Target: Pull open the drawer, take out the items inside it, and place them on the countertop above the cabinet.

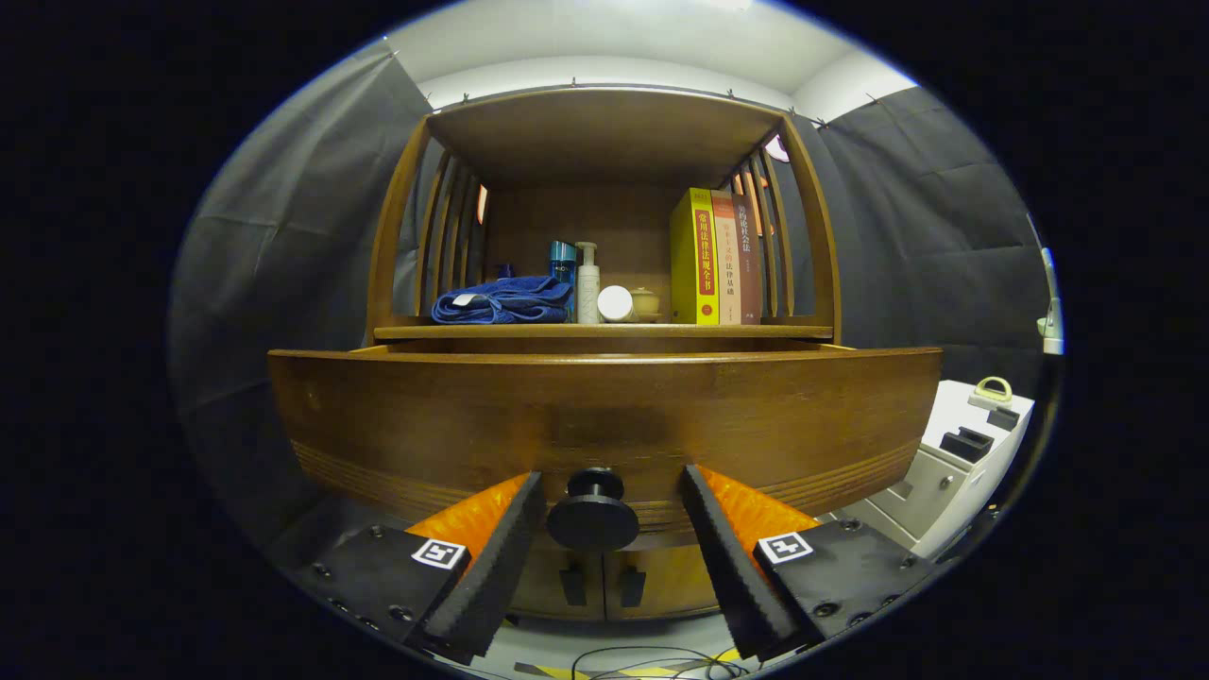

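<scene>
The wooden drawer front point(604, 416) stands out toward me from the cabinet, and its inside is hidden behind the top edge. Its dark round knob point(593, 515) sits between the fingers of my gripper point(612, 477), which is open with a gap on each side of the knob. Above the drawer runs the countertop point(803, 331). On it lie a folded blue towel point(505, 300), a teal bottle point(563, 257), a white pump bottle point(587, 283), a white round jar point(615, 303) and a small tan pot point(646, 302).
Three upright books point(716, 257) stand at the right of the countertop, under a wooden hutch with slatted sides point(604, 132). Below the drawer are two cabinet doors point(604, 586) with small handles. A white unit point(954, 463) stands to the right. Cables point(652, 661) lie on the floor.
</scene>
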